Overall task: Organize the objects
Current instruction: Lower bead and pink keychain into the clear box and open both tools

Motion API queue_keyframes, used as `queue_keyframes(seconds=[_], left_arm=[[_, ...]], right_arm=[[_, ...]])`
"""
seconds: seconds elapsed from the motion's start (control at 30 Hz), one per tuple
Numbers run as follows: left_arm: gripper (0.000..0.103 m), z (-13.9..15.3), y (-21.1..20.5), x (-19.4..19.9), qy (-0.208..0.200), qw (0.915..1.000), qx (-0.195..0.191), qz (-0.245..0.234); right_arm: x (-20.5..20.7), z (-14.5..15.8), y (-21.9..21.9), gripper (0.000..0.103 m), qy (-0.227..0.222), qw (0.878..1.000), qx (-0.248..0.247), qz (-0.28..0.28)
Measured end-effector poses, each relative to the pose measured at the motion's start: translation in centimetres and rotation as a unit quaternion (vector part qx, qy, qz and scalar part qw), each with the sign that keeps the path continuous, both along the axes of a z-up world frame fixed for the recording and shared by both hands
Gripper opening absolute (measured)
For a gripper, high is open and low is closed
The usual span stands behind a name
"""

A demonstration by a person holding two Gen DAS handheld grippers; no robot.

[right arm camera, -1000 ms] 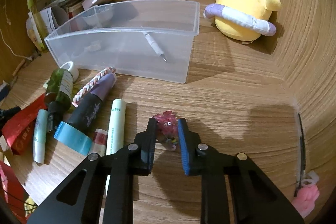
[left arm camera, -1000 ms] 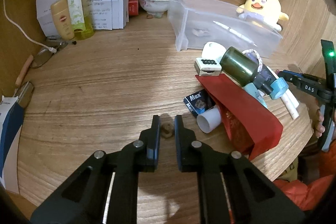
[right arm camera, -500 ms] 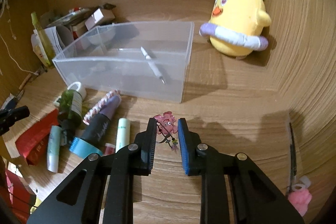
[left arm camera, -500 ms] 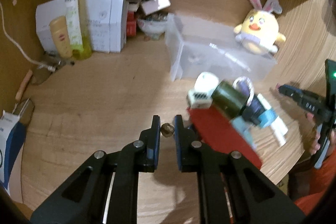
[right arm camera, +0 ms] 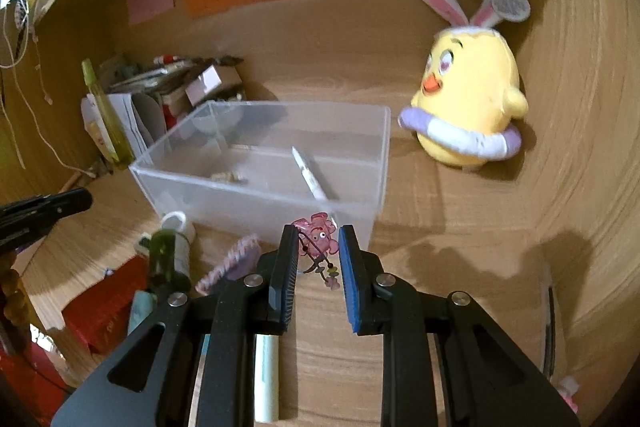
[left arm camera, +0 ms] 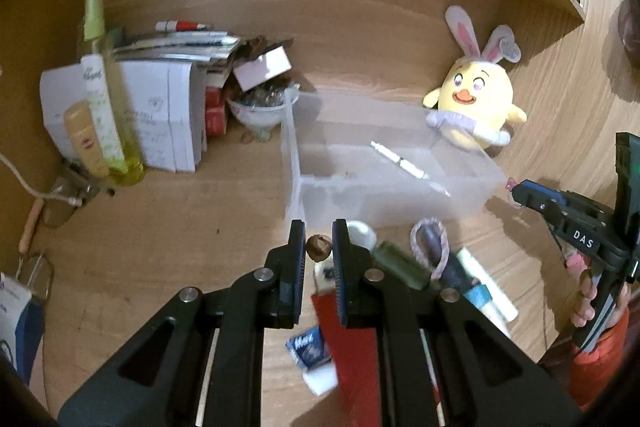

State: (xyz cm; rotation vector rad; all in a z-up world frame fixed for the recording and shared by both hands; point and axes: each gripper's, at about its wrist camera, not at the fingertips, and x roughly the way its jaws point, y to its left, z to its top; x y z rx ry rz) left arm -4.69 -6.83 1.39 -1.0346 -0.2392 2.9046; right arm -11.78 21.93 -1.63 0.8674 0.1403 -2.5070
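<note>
A small brown nut-like object [left arm camera: 318, 248] is pinched at the tips of the left tool [left arm camera: 318, 247], clear of the wooden surface [left arm camera: 160, 227]. A pink translucent charm with dangling beads [right arm camera: 318, 237] is clamped likewise in the right tool [right arm camera: 319, 247]. Just ahead of both tools stands the clear rectangular plastic bin [right arm camera: 360, 203], judged the destination. A white pen [right arm camera: 308, 175] is seen inside it.

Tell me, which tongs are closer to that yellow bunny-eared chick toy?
The right tongs, holding a pink charm, hang just ahead of the clear box's corner nearest the chick. The left tongs, pinching a small brown bit, sit off the box's far end from it.
</note>
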Motion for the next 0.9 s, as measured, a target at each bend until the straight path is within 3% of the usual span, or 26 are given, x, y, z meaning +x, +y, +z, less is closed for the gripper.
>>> queue_keyframes(seconds=[0.5, 0.9], left_arm=[[0.012, 2.1, 1.0, -5.3, 0.017, 0.9997, -0.014, 0.004], [0.012, 0.8, 2.9, -10.2, -0.029, 0.9991, -0.021, -0.023]], right_arm=[[-2.6, 2.9, -2.7, 0.019, 0.034, 0.999, -0.027, 0.020], [-6.7, 2.8, -5.4, 0.019, 0.030, 0.999, 0.009, 0.037]])
